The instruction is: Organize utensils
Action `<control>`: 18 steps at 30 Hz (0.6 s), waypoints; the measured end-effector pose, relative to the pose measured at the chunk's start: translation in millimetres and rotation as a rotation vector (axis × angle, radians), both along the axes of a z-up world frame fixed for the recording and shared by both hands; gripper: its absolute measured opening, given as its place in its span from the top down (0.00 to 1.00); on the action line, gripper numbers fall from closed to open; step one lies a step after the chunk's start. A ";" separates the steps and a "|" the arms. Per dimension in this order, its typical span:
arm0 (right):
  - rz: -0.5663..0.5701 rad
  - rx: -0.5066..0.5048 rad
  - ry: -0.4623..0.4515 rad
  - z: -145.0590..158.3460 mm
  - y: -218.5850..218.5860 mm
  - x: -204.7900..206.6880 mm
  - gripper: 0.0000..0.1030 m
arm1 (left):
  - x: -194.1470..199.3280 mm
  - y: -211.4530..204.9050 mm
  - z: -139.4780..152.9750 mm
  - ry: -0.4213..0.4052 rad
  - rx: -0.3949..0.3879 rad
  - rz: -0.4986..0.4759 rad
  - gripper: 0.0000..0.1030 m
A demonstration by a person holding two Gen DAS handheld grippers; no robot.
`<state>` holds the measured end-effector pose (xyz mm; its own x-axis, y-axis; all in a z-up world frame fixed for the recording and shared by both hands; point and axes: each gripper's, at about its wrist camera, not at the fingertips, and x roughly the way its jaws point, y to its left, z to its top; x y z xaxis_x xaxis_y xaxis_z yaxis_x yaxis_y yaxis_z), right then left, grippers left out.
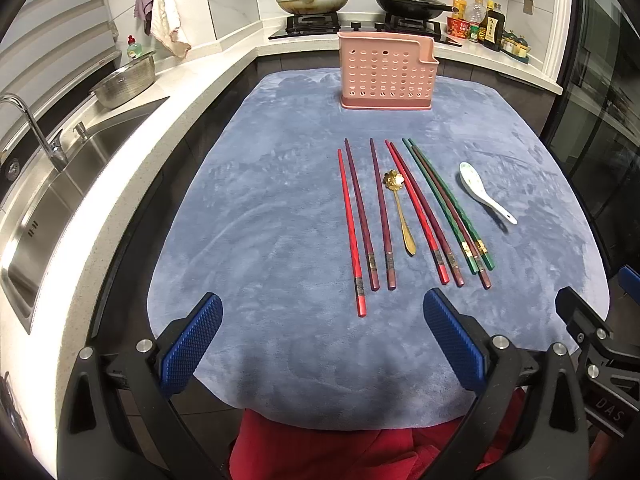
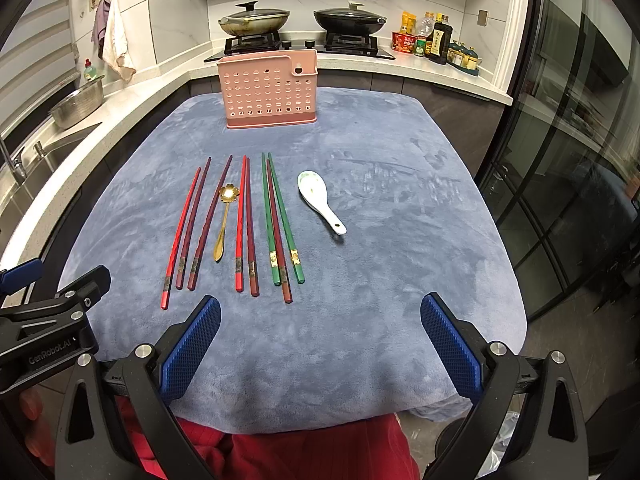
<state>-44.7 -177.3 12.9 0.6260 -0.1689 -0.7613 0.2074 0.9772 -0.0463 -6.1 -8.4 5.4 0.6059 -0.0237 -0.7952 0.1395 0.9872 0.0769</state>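
Chopsticks (image 1: 416,216), a gold spoon (image 1: 400,212) and a white ceramic spoon (image 1: 484,192) lie in a row on the blue-covered counter (image 1: 280,208), well apart from the pink perforated holder (image 1: 386,72). Left gripper (image 1: 322,344) and right gripper (image 2: 320,344) both hover wide open, empty.

Blue-grey plush cloth (image 1: 280,208) over table. White speckled counter (image 1: 132,148) wraps left and far side. Steel sink (image 1: 60,200) with tap (image 1: 32,128) far left, metal colander (image 1: 126,80) beside it. Gas hob (image 2: 300,46) far centre, two lidded woks. Sauce bottles (image 2: 434,40) far right. White tiled walls, hanging towels (image 1: 166,16). Dark glass door (image 2: 580,160) right.
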 end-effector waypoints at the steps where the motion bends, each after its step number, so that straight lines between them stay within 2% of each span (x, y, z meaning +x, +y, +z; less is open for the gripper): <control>1: 0.000 0.000 0.000 0.0 0.1 0.3 0.07 | 0.0 0.1 0.0 0.000 0.000 0.000 0.07; 18: -0.001 0.001 0.000 0.0 -1.4 0.4 0.07 | 0.5 -2.8 -4.1 0.009 -0.013 -0.005 0.07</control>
